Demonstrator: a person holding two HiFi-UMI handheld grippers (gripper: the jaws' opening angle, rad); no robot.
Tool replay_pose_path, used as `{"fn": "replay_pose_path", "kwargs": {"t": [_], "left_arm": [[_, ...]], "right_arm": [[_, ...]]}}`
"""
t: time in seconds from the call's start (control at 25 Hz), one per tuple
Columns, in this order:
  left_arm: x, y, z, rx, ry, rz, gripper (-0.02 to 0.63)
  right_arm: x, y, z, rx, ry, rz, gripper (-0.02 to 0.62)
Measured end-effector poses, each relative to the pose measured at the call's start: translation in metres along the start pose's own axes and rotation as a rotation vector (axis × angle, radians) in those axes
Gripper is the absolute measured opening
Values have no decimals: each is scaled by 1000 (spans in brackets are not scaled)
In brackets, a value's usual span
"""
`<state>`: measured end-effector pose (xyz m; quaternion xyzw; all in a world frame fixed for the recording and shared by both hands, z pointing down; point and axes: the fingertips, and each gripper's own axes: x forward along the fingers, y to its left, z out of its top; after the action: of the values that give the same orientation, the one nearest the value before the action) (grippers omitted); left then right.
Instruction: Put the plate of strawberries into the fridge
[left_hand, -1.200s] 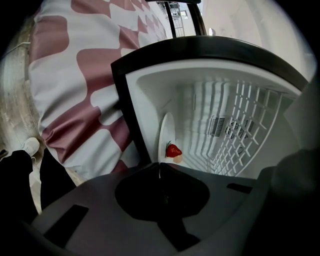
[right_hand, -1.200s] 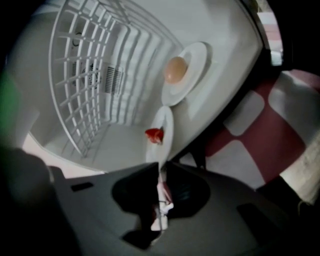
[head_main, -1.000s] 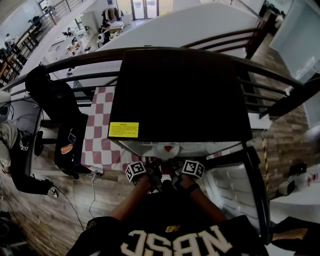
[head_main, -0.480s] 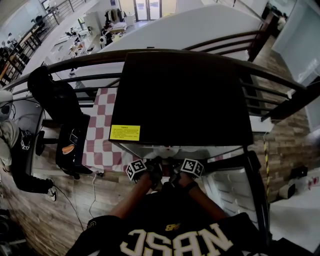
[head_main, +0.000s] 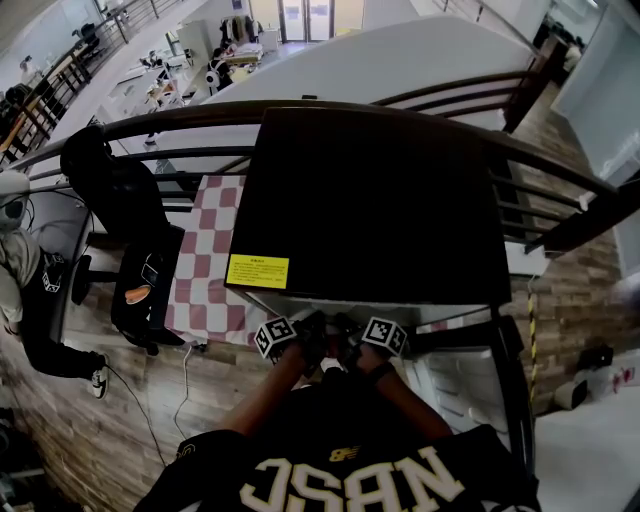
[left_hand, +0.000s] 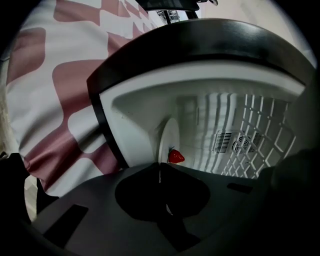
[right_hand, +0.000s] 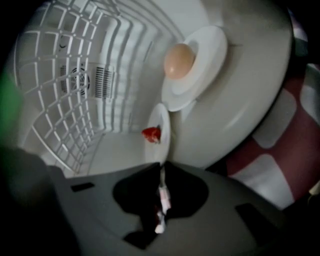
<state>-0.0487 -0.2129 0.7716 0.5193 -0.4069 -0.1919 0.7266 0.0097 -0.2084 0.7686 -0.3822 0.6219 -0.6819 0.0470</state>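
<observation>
A small white plate (left_hand: 169, 137) carries a red strawberry (left_hand: 175, 157) and sits just inside the open white interior of the fridge (left_hand: 210, 115). My left gripper (left_hand: 160, 172) is shut on the plate's near rim. The right gripper view shows the same plate (right_hand: 161, 117) and strawberry (right_hand: 151, 134), with my right gripper (right_hand: 162, 172) shut on the rim from the other side. In the head view, both grippers, left (head_main: 300, 345) and right (head_main: 352, 345), are side by side at the fridge mouth under its black top (head_main: 370, 200), which hides the plate.
Inside the fridge, a second plate (right_hand: 200, 60) holds an egg (right_hand: 179, 60). A white wire rack (right_hand: 50, 90) and a vent (left_hand: 235, 142) line the far side. The fridge door (head_main: 470, 380) stands open at the right. A checked tablecloth (head_main: 205, 270) lies beside the fridge. A person (head_main: 30, 290) is at the far left.
Both grippers have pushed forward a little toward the fridge. The plate, seen below the fridge top a second ago, has gone out of sight under it.
</observation>
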Motion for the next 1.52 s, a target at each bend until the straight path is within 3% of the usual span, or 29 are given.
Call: {"fn": "replay_pose_path", "kwargs": {"t": [0.36, 0.44, 0.64, 0.92, 1.12, 1.28, 1.36, 1.52], "left_arm": [[-7, -15, -15, 120, 35, -33, 43], [-11, -21, -20, 147, 48, -51, 101], [-24, -31, -33, 192, 77, -87, 101], [-49, -39, -49, 413, 129, -67, 101], [-71, -44, -53, 516, 114, -74, 100], [-95, -59, -59, 567, 80, -111, 64], [-107, -70, -65, 651, 74, -129, 50], [-125, -83, -75, 873, 69, -123, 43]], "right_arm": [[-2, 11, 1, -14, -38, 59, 44], [-6, 14, 2, -64, -55, 60, 44], [-19, 15, -6, -193, -66, 16, 46], [-48, 12, -15, -296, -136, -16, 46], [-70, 19, -28, -361, -191, -20, 46], [-89, 35, -46, -344, -232, 25, 44], [-99, 47, -53, -409, -251, 29, 44], [-121, 71, -56, -653, -304, -41, 41]]}}
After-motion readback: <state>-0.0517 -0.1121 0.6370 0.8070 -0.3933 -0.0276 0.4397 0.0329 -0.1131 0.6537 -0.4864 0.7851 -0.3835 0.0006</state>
